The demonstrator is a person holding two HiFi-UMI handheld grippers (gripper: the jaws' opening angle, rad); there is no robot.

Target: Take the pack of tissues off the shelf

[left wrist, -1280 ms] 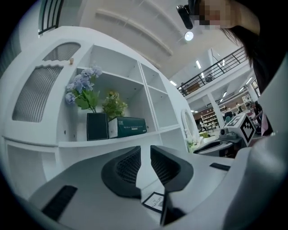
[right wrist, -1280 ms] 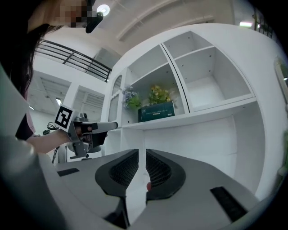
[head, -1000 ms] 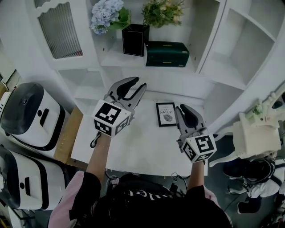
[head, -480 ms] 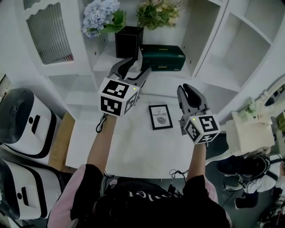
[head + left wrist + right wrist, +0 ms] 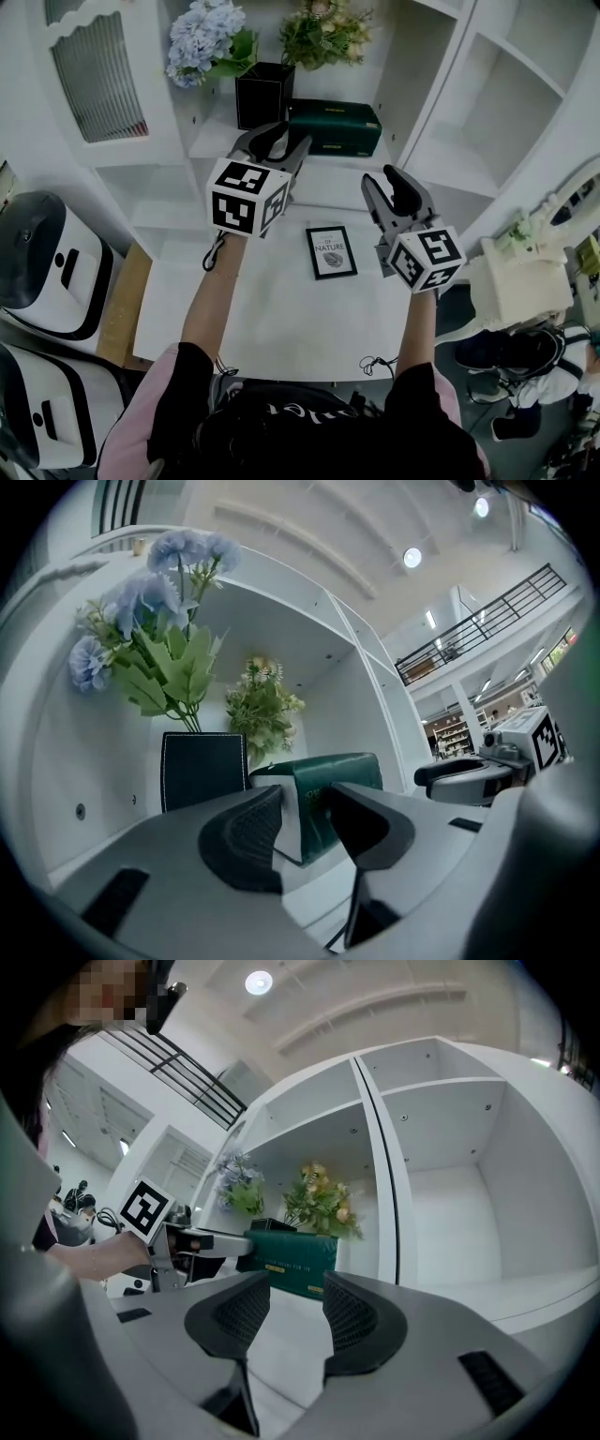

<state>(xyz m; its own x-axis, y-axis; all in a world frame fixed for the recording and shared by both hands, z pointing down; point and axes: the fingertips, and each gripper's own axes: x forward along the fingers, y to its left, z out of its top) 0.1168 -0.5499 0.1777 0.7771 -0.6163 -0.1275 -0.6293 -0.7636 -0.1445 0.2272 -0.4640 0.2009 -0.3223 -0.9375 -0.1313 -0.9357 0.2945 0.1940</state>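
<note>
Where blk planter (image 5: 263, 94) stands, tissue pack (image 5: 335, 127) lies on shelf (image 5: 211, 139).

The pack of tissues (image 5: 335, 127) has open room in front of it, above it and at its right end, where bare shelf (image 5: 211, 141) runs to the white divider (image 5: 412, 84). Its left end is blocked by the black box (image 5: 260, 94) just beside it, with blue flowers (image 5: 200, 42) and a leafy plant (image 5: 319, 33) spreading above. Below, the table (image 5: 281, 319) carries only a flat framed picture (image 5: 331, 251).
</note>
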